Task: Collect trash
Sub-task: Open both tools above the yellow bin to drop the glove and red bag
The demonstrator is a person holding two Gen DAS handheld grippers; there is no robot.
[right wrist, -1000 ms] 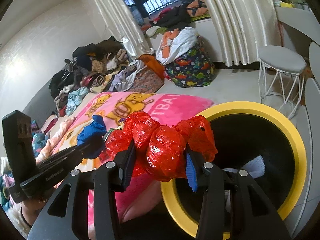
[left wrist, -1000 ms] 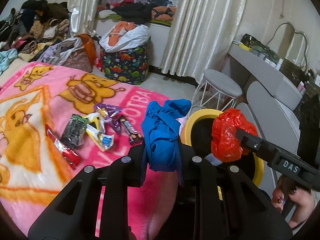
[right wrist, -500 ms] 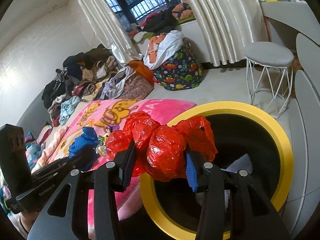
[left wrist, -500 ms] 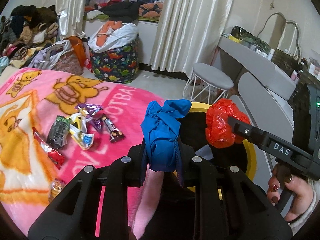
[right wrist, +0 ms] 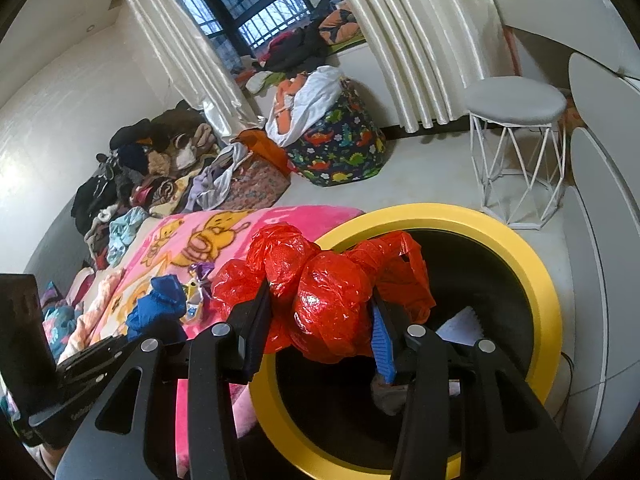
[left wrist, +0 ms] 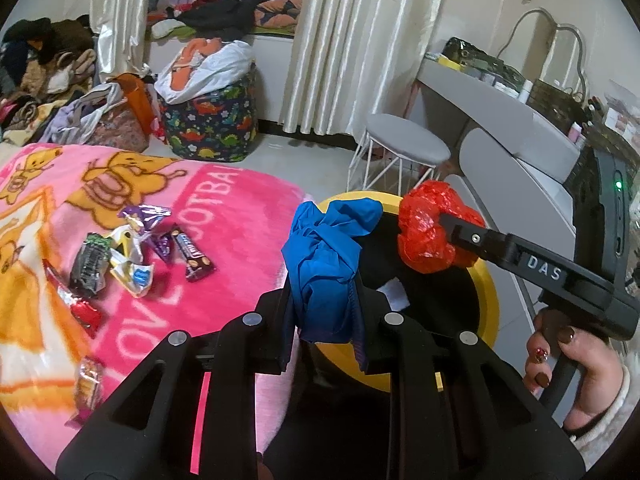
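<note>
The left claw (left wrist: 324, 300) is narrowed onto a crumpled blue bag (left wrist: 326, 256), which stands up out of the jaws as a tall knotted bundle, its long axis running upright with the loose end flopped toward the right. The bundle sits at the near rim of a round bin (right wrist: 532, 276) with a yellow lip and black inside, next to the edge of the bed. The right claw (right wrist: 320, 308) is clamped on a red plastic bag (right wrist: 328, 292), glossy and scrunched into several bulging lobes; it lies wider than tall, its long axis crosswise between the jaws, a torn handle loop trailing to the right over the bin's opening. A white scrap (right wrist: 464, 322) lies inside the bin. Beyond the blue bag, a scatter of candy wrappers (left wrist: 132, 256) lies on the pink cartoon blanket (left wrist: 224, 200). Farther off stand a grey stool (right wrist: 516, 104), a dinosaur-print bag (right wrist: 340, 148) and cream curtains (left wrist: 352, 40).
</note>
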